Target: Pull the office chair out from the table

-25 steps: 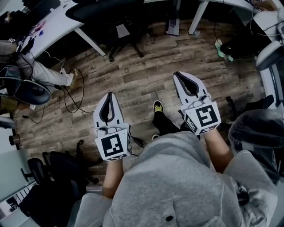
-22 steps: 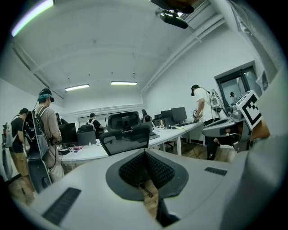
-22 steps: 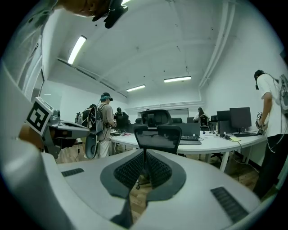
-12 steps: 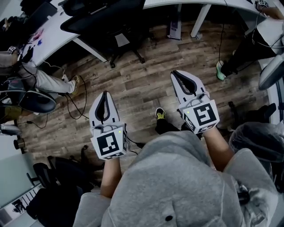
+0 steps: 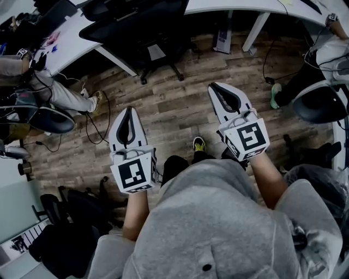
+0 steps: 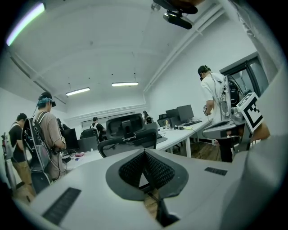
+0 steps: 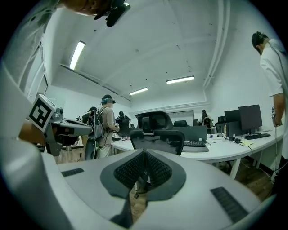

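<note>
Office chair (image 5: 139, 24) tucked at table (image 5: 234, 5), well ahead of left tool (image 5: 128, 111) and right tool (image 5: 217, 88), both clenched empty

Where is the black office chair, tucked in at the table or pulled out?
Tucked in: the office chair stands close against the white table; the left gripper and right gripper are short of it.

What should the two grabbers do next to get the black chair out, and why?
Probably carry both closer to the office chair. The left gripper and right gripper are shut and empty, and the chair sits tucked at the table, with bare floor between them.
</note>
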A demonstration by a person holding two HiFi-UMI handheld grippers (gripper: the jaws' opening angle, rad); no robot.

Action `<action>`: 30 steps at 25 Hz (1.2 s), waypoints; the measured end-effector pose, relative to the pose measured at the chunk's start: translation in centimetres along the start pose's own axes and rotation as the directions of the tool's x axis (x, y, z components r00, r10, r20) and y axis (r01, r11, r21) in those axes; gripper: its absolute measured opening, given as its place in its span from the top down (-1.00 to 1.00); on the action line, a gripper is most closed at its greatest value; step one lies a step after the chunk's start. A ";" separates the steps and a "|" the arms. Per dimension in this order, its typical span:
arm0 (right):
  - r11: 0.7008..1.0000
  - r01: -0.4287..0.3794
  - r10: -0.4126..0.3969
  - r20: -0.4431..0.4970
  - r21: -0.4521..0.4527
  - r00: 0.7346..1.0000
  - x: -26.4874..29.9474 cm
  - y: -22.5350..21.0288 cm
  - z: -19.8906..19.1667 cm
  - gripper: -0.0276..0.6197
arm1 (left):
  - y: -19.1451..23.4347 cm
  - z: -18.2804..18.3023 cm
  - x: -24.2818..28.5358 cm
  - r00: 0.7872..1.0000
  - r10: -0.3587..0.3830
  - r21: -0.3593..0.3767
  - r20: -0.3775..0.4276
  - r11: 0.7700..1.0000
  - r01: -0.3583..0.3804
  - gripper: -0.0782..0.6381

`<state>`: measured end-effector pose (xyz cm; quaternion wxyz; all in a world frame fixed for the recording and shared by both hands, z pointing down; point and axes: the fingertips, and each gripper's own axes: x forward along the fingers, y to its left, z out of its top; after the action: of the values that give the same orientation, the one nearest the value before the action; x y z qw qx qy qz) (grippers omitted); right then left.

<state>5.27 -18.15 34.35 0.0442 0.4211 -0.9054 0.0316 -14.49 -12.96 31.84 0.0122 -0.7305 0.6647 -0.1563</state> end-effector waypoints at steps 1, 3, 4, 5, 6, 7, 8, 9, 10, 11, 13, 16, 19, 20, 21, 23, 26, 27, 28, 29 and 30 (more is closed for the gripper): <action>1.000 -0.004 0.004 0.003 0.001 1.000 0.2 0.1 0.0 0.80 | 0.0 0.1 0.1 1.000 0.001 0.002 0.001 1.000 -0.001 0.75; 1.000 -0.010 0.010 0.007 0.006 1.000 0.4 0.1 0.0 0.80 | 0.0 0.2 0.3 1.000 0.003 0.004 0.004 1.000 -0.003 0.75; 1.000 -0.010 0.010 0.009 0.008 1.000 0.5 0.1 0.1 0.80 | 0.0 0.3 0.4 1.000 0.005 0.004 0.006 1.000 -0.005 0.75; 1.000 -0.011 0.010 0.012 0.010 1.000 0.6 0.1 0.1 0.80 | 0.0 0.3 0.5 1.000 0.007 0.003 0.008 1.000 -0.007 0.75; 1.000 -0.011 0.011 0.015 0.011 1.000 0.7 0.0 0.2 0.80 | 0.1 0.4 0.6 1.000 0.010 0.001 0.011 1.000 -0.010 0.75; 1.000 -0.013 0.013 0.017 0.010 1.000 0.8 0.0 0.2 0.80 | 0.1 0.4 0.6 1.000 0.013 -0.001 0.014 1.000 -0.013 0.75; 1.000 -0.016 0.015 0.020 0.006 1.000 0.8 0.1 0.4 0.80 | 0.1 0.5 0.6 1.000 0.015 -0.001 0.016 1.000 -0.015 0.75; 1.000 -0.018 0.018 0.023 0.003 1.000 0.9 0.1 0.5 0.80 | 0.2 0.6 0.5 1.000 0.017 -0.001 0.018 1.000 -0.017 0.75; 1.000 -0.018 0.018 0.026 0.003 0.999 0.9 0.1 0.6 0.80 | 0.2 0.7 0.6 1.000 0.018 0.001 0.021 1.000 -0.018 0.75; 1.000 -0.016 0.016 0.030 0.005 0.999 1.0 0.0 0.8 0.80 | 0.2 0.8 0.6 1.000 0.020 0.002 0.024 1.000 -0.020 0.75; 1.000 -0.011 0.011 0.035 0.009 0.999 1.0 -0.3 1.0 0.80 | 0.2 1.2 0.8 0.999 0.020 0.007 0.028 1.000 -0.020 0.75; 1.000 -0.004 0.004 0.035 0.019 0.999 1.0 -0.5 0.8 0.80 | 0.1 1.5 1.0 0.999 0.017 0.017 0.033 1.000 -0.017 0.75; 1.000 0.003 -0.004 0.038 0.027 0.999 1.2 -0.6 0.6 0.80 | 0.2 1.6 1.2 0.999 0.011 0.023 0.041 1.000 -0.012 0.75; 1.000 0.005 -0.006 0.038 0.028 0.999 1.3 -0.6 0.6 0.80 | 0.3 1.6 1.3 0.999 0.010 0.025 0.042 1.000 -0.011 0.75; 1.000 0.005 -0.006 0.037 0.027 0.999 1.5 -0.6 0.5 0.80 | 0.5 1.5 1.4 0.999 0.010 0.026 0.042 1.000 -0.011 0.75; 1.000 0.004 -0.005 0.034 0.023 0.999 1.8 -0.4 0.5 0.80 | 0.9 1.3 1.8 0.999 0.009 0.024 0.039 1.000 -0.010 0.75; 1.000 -0.001 0.000 0.028 0.007 1.000 2.6 -0.4 0.6 0.80 | 1.5 1.2 2.5 0.999 0.008 0.013 0.041 1.000 -0.009 0.75; 1.000 -0.001 0.001 0.026 -0.001 1.000 2.9 -0.4 0.6 0.80 | 1.7 1.1 2.9 0.999 0.007 0.010 0.042 1.000 -0.007 0.75; 1.000 -0.001 0.001 0.023 -0.008 1.000 3.3 -0.5 0.7 0.80 | 1.9 1.0 3.2 0.999 0.004 0.006 0.044 1.000 -0.005 0.75; 1.000 0.002 -0.001 0.021 -0.014 1.000 3.6 -0.6 0.8 0.80 | 2.0 0.9 3.6 0.999 0.001 0.001 0.045 1.000 -0.001 0.75; 1.000 0.005 -0.005 0.019 -0.017 1.000 4.0 -0.8 0.8 0.80 | 2.2 0.8 4.0 0.999 -0.003 -0.003 0.045 1.000 0.003 0.75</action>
<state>3.26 -21.75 34.00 0.0393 0.4232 -0.9050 0.0198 -16.13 -17.28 31.44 0.0258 -0.7348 0.6634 -0.1386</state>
